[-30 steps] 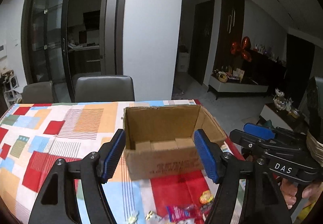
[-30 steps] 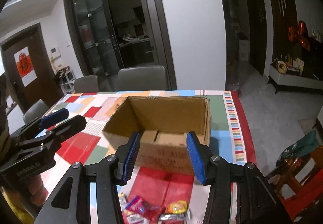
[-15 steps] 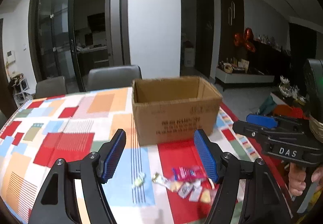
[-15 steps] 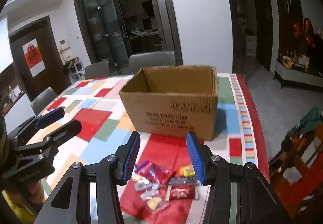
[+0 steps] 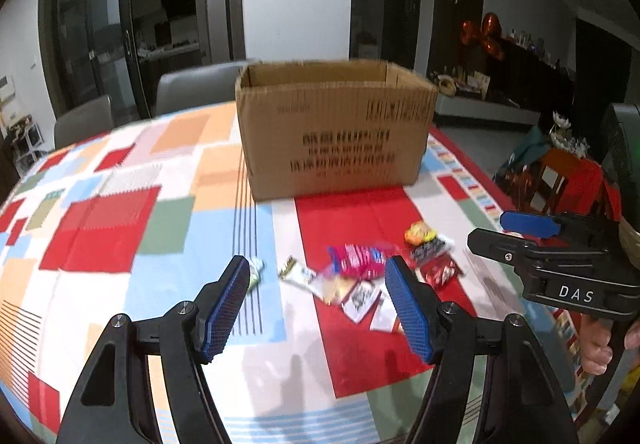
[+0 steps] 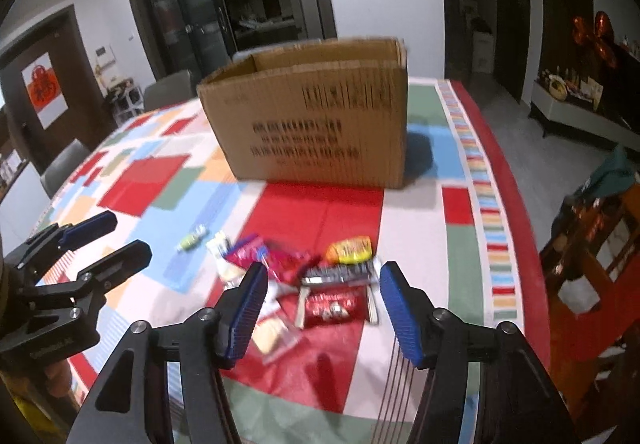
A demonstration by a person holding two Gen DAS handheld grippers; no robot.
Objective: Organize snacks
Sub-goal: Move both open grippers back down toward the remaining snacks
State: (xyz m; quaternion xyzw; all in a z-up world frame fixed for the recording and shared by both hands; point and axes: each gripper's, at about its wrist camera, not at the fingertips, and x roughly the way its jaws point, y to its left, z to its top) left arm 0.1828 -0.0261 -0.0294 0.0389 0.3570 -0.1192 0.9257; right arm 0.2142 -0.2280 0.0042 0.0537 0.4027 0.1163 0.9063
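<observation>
Right gripper (image 6: 322,306) jaws just been opening, empty, framing the red foil snack packet (image 6: 335,307). Left gripper (image 5: 318,302) gaping, holding nothing; blurry pink packet (image 5: 354,262), probably candy, beyond.

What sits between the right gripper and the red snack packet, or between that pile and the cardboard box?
Nothing visible does. The right gripper hangs with its jaws apart and empty above the red snack packet, with only air between. From the pile to the cardboard box there is only bare tablecloth; the box's top is open.
</observation>
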